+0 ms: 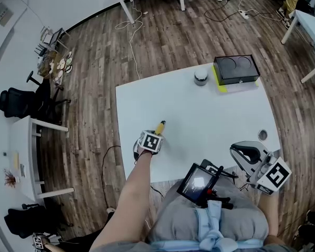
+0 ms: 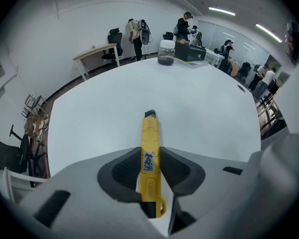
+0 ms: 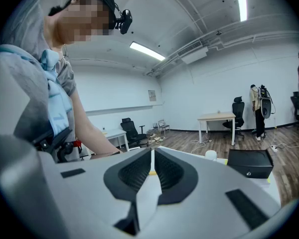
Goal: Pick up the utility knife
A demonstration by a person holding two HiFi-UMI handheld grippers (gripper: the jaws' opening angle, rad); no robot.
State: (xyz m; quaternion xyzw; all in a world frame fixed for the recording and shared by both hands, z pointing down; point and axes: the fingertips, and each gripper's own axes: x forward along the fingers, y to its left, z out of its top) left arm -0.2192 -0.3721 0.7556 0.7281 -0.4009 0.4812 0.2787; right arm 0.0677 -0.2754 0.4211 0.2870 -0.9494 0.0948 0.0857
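So the left gripper [image 2: 149, 152] has its jaws clamped partway closed on the knife's [image 2: 149, 133] back half, tip poking out over the table [image 2: 89, 118], while the right gripper's [image 3: 152, 156] jaws are pretty much together, empty.

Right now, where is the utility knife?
Head view: the utility knife is near the white table's left front edge, clamped between the left gripper's fingers, tip pointing away from the person.

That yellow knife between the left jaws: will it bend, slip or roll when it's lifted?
The utility knife looks like moulded plastic, so it is probably stiff and light. The left gripper holds it toward its rear, so the nose may dip. Its flat sides suggest little rolling.
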